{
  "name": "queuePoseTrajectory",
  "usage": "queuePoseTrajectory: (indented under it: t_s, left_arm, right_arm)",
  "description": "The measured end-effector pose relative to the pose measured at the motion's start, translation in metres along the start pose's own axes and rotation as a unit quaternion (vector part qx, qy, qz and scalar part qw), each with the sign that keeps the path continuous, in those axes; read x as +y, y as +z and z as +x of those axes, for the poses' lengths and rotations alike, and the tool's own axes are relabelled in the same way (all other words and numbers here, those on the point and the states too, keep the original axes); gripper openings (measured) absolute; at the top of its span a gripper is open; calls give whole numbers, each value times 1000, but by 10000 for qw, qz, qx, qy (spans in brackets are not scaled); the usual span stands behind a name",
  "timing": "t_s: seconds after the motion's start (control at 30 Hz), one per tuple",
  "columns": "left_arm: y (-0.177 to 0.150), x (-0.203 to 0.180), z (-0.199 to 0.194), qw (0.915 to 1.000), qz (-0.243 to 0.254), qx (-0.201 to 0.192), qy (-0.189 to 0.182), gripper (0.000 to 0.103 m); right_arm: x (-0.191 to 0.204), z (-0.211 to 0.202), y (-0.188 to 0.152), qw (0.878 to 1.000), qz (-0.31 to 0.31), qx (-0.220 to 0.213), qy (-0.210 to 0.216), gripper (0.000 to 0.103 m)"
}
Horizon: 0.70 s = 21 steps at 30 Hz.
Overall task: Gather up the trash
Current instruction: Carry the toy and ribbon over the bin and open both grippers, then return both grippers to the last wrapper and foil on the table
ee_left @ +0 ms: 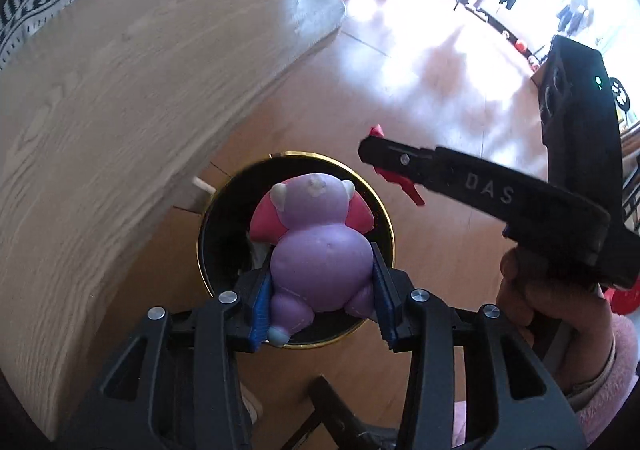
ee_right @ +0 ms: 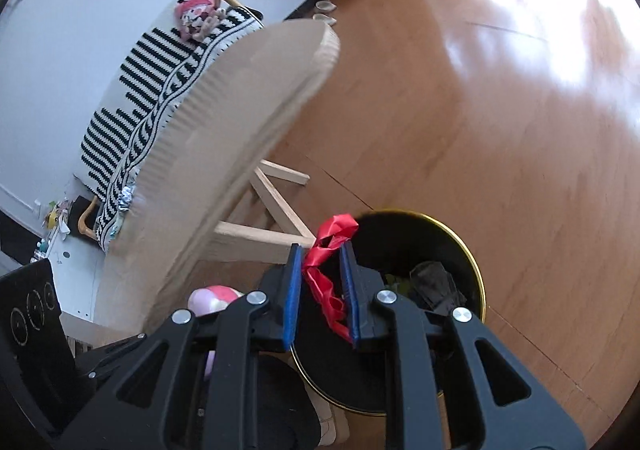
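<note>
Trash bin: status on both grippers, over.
Left gripper shut on purple toy, above bin. Right gripper shut on red ribbon. Nothing blocking.

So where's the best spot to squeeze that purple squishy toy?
Around its round belly, as the left gripper does now: jaws closing from either side on the purple toy, coming from behind and above. The belly is its widest, smoothest part, while the pink wings and small feet look floppy and would probably slip. It hangs over the black bin.

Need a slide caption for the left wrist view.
Left gripper holds a purple-and-pink squishy toy over the gold-rimmed black bin.
</note>
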<state>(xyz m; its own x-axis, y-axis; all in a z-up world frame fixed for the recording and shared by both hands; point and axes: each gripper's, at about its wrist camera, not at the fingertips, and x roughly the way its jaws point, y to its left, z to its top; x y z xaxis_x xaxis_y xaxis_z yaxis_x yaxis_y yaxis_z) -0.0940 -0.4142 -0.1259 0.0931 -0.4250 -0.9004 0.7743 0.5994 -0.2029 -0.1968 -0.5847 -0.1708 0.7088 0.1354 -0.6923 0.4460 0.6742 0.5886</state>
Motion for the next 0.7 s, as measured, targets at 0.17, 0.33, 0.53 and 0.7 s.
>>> queuePoseTrajectory:
  t_s: [0.17,0.33,0.53,0.7]
  left_arm:
    - [0,2,1,10000,-24,-5,32,44]
    - [-9,4,-8,9994,-64,-310,157,95]
    - [-17,-3,-40,9949,407,-789,475,96]
    - [-15,31,-124,9810,-81,-1801,719,97]
  right_arm:
    - [-2,0,3,9998,179,54,95,20]
    - [-10,-7,17,9973,644,60,355,96]
    - [-9,-42,32,9960,521,-682,-246,96]
    - [34,-57,40,9887,-523,-1070,-912,96]
